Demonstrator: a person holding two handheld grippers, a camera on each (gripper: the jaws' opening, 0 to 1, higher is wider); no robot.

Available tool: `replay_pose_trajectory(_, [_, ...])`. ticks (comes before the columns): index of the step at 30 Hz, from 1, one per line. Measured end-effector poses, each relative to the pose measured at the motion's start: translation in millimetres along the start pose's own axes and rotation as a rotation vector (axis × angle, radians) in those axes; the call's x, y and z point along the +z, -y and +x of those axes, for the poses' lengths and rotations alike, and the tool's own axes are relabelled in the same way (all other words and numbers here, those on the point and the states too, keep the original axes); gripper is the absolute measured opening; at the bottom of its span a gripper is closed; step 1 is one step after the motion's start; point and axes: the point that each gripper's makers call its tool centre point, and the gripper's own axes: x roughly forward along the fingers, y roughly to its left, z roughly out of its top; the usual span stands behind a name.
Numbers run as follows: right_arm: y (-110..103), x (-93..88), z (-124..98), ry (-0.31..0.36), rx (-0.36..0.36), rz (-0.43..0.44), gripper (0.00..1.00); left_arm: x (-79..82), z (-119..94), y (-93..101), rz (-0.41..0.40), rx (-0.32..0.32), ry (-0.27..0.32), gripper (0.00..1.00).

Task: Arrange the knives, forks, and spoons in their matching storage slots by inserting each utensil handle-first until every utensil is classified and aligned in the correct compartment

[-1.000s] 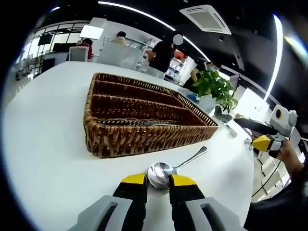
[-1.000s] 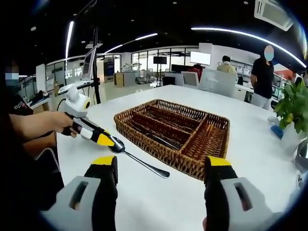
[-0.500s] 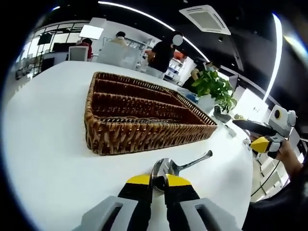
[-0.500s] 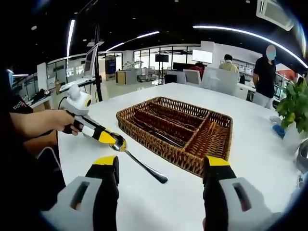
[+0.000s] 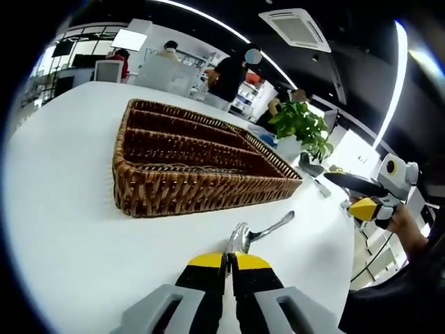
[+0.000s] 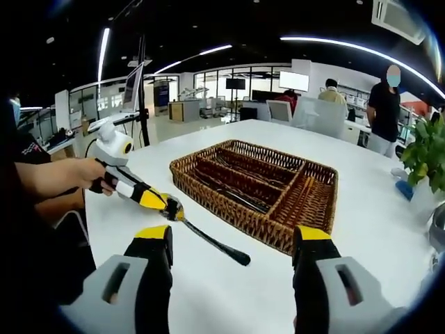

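In the left gripper view my left gripper (image 5: 228,259) is shut on the bowl of a silver spoon (image 5: 268,228), whose handle points forward and to the right over the white table. Beyond it sits the brown wicker cutlery basket (image 5: 201,186) with long compartments. In the right gripper view the left gripper (image 6: 161,202) comes in from the left holding that spoon (image 6: 208,240), handle end low near the basket (image 6: 264,233). My right gripper (image 6: 233,235) stands wide open and holds nothing. Several utensils (image 6: 236,177) lie in the basket's slots.
A potted green plant (image 5: 299,125) stands past the basket near the table's far side, seen too as the plant (image 6: 424,156). The right gripper (image 5: 363,207) hovers off the table's edge. A hand (image 6: 62,177) holds the left gripper. People stand in the background.
My left gripper's jaws closed fully on the spoon's bowl and the spoon tipped up on edge, its handle now angled down toward the table. The right gripper stayed open and still.
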Motion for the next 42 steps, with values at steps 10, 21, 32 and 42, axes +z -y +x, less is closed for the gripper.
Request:
replay_pose_trajectory(10, [0,-1.3,0,-0.009,-0.004,-0.015,0.71,7.2,-6,3.7,-0.034,0.010,0.036,0.00])
replay_pose_trajectory(21, [1,0.3,0,-0.008,-0.009,-0.027,0.74,21.5,-13,13.9,-0.049,-0.020,0.081,0.00])
replay_pose_trajectory(32, [5,12.3,-4,0.022,-0.029,-0.034,0.81,57.2,-25,26.9,-0.024,-0.042,0.142,0.00])
replay_pose_trajectory(42, [4,13.0,-4,0.016,-0.022,0.006,0.86,94.8,-34,28.5,0.015,-0.018,0.182,0.00])
